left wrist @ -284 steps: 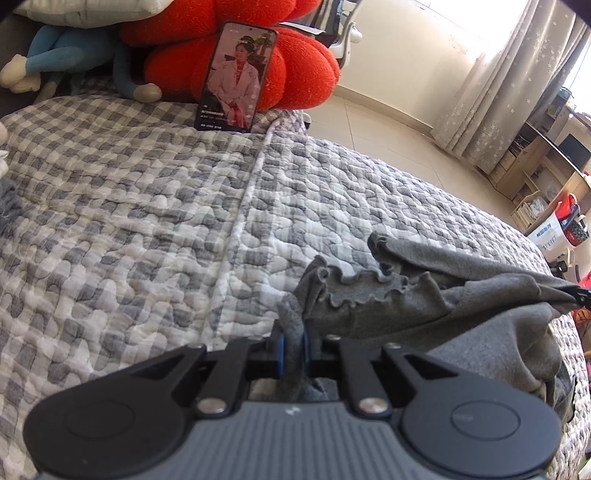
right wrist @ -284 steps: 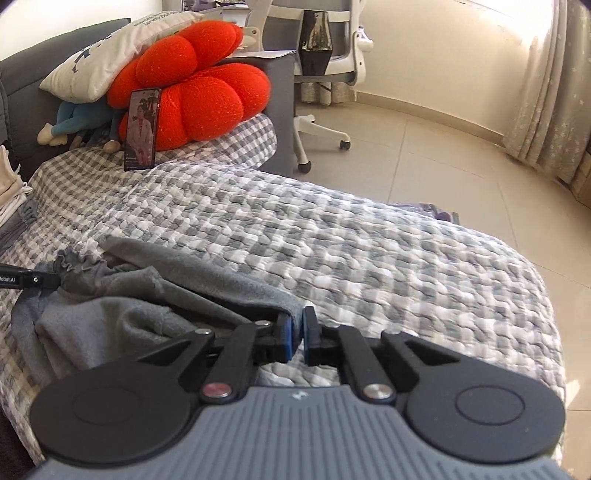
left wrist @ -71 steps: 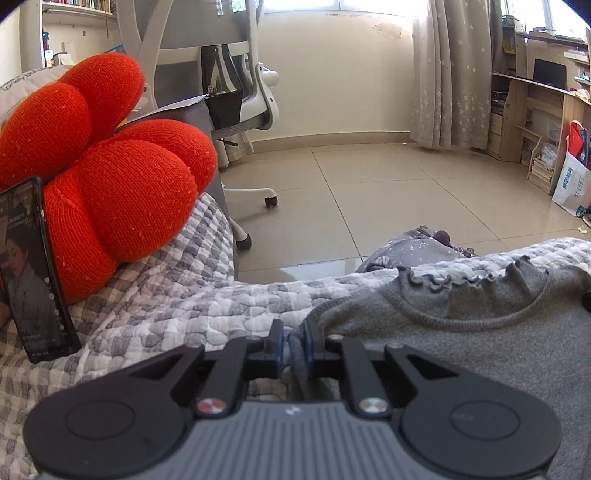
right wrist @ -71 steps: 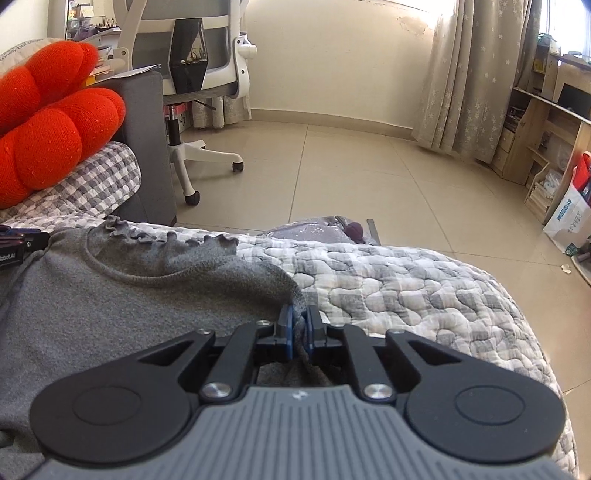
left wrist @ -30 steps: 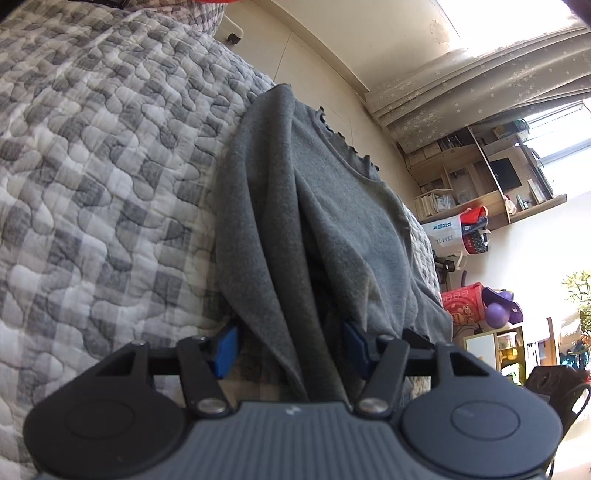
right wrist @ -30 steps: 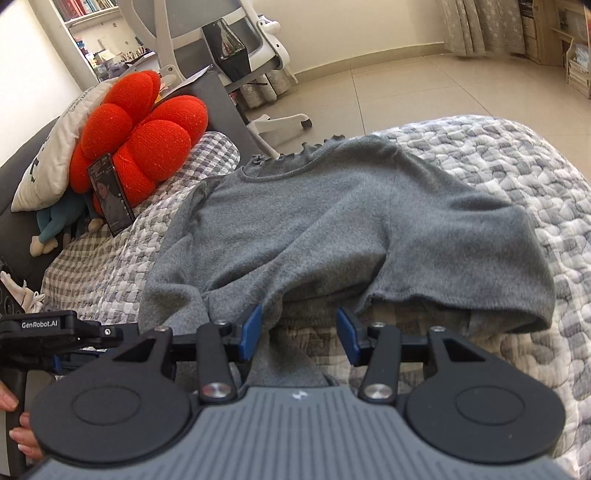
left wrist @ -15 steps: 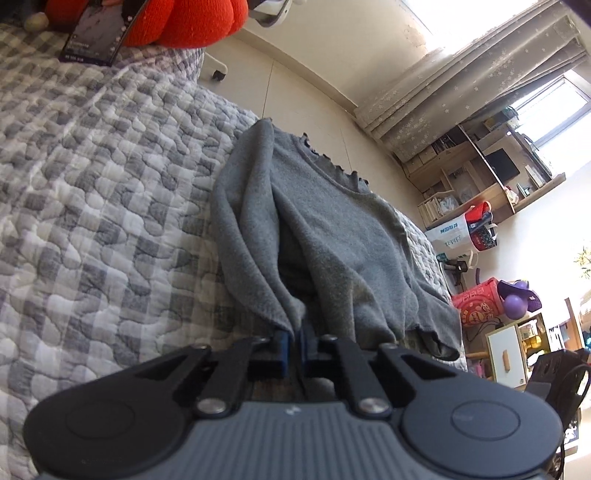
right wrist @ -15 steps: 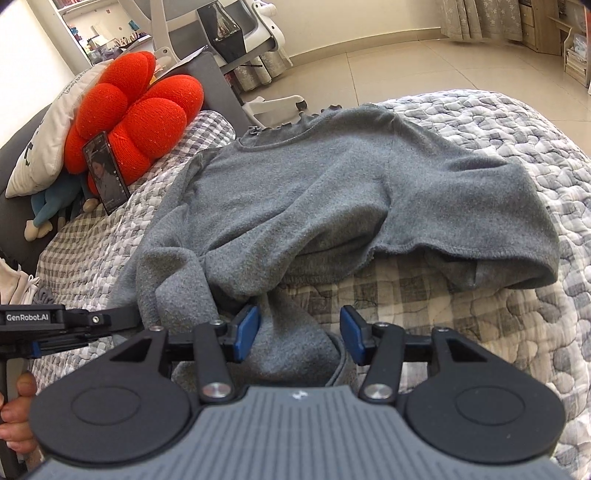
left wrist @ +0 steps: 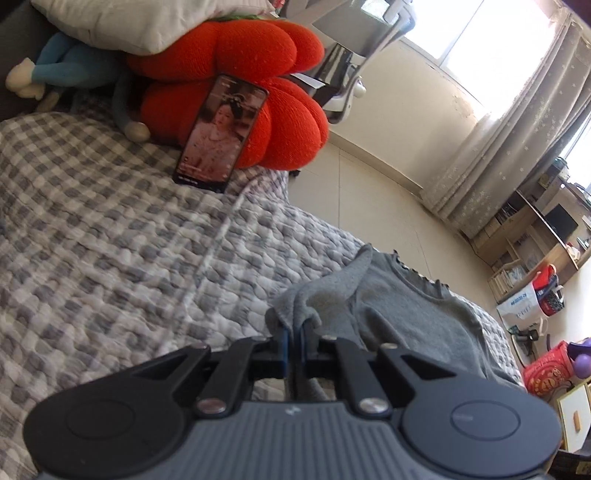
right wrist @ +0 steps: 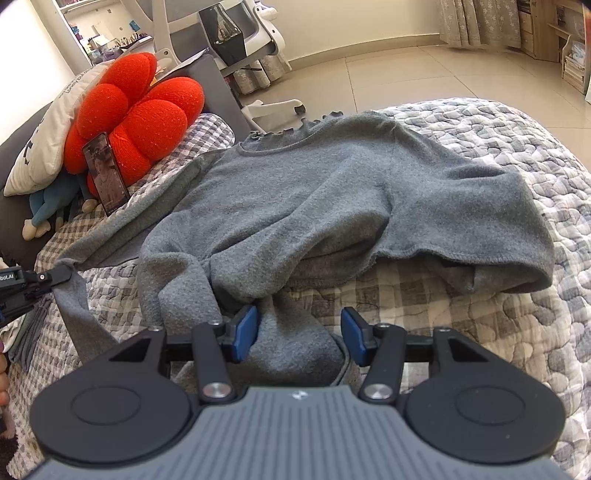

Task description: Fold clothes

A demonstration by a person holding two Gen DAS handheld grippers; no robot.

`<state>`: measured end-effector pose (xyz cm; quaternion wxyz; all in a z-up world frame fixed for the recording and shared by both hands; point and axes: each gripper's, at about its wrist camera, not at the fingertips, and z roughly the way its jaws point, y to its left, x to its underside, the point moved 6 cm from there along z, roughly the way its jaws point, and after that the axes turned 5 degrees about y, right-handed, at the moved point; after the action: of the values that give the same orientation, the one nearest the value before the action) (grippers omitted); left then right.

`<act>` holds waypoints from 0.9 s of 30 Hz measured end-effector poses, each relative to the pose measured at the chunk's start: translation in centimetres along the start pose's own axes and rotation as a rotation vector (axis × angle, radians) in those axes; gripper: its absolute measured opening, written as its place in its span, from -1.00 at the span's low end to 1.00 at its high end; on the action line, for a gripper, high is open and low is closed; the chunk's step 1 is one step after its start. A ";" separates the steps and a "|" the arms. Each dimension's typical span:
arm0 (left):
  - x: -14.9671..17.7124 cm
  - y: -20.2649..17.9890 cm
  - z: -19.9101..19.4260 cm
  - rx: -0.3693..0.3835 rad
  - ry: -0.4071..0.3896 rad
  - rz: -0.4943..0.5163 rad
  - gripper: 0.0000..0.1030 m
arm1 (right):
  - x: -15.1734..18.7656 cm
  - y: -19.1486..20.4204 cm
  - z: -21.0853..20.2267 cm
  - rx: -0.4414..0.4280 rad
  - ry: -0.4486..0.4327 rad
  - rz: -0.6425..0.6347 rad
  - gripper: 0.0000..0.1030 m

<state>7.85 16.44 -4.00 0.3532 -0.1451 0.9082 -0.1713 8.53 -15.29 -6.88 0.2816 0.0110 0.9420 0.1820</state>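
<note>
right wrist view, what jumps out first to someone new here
A grey sweater sprawls across the checked quilt, one sleeve lying between the open right tongs. Behind it, a bright red flower cushion props up a phone at the bed's head.

Sweater [right wrist: 332, 192]: plain mid-grey knit, lying ahead of the right tool [right wrist: 299, 334], whose pads [right wrist: 245, 330] are blue on black arms over a ribbed grey body; the left tool [left wrist: 293, 345] has the same colours. Bed quilt [left wrist: 110, 258] beneath both tools: grey-and-white check with a pebbled stitch pattern. Beyond the left tool: bright red lobed cushion [left wrist: 258, 92], white pillow [left wrist: 140, 22] above it, blue plush toy [left wrist: 70, 70] with white feet, cream floor tiles [left wrist: 369, 206], pale grey curtain [left wrist: 517, 140] with small white flecks.
</note>
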 end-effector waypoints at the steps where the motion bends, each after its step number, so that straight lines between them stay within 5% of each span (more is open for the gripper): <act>1: -0.4 0.4 -0.1 -0.014 -0.009 -0.003 -0.89 | 0.0 -0.1 0.0 0.003 0.000 0.000 0.06; 13: -5.1 3.7 2.1 -0.192 -0.082 0.021 -0.89 | 0.0 0.0 0.1 0.009 -0.001 -0.016 0.09; 27: -6.5 5.4 6.1 -0.319 -0.104 0.089 -0.89 | -0.2 0.1 0.2 0.012 -0.004 -0.033 0.10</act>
<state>15.92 22.55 -6.59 0.3795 -0.1674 0.9099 -0.0016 8.78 -15.15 -6.92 0.2866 -0.0023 0.9425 0.1718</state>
